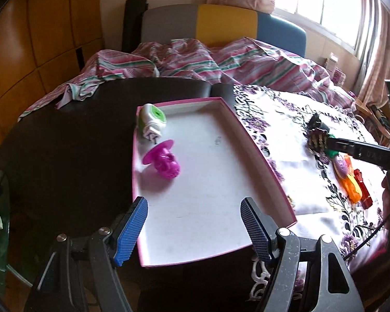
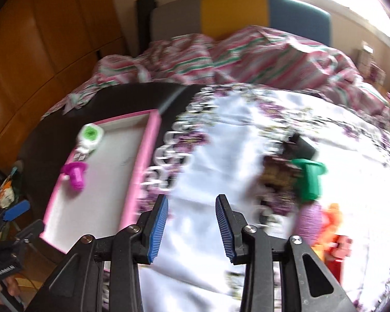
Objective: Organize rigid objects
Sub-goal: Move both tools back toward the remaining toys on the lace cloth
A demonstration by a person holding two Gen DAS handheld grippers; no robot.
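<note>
Bed w/ striped sheets fills the back of the room; in front a dark round table [image 1: 65, 143], right half under a white floral cloth [image 1: 299, 140].

On the dark side, butted against the cloth edge, sits the pink-rimmed tray [image 1: 260, 153], shallow and white inside. Only two things in it, both at the far-left corner: a white-and-green plug adapter [image 1: 152, 123] lying on its side, prongs toward us, and just beside it a magenta plastic piece [image 1: 163, 162] tipped over. Rest of the tray floor is bare.

Still out on the cloth, well apart from the tray: a dark bundle [image 1: 316, 134], a green plastic piece [image 2: 309, 179], a lilac oval thing [image 1: 342, 167], an orange toy [image 1: 349, 184] and a red piece [image 1: 362, 189], all clustered close. Right view is blurred, so exact contact btwn them is hard to call.

Step in hand, I'd say: partway through, fetching the next item. Right gripper [image 2: 192, 228] is spread, holding nothing, over bare cloth near the cluster. Left gripper [image 1: 193, 230] also spread, empty, at the tray's near edge.

Next calls for swinging right onto one cluster piece, prob. the green one, pinching it cleanly w/o dragging neighbours, then carrying it into the tray.
</note>
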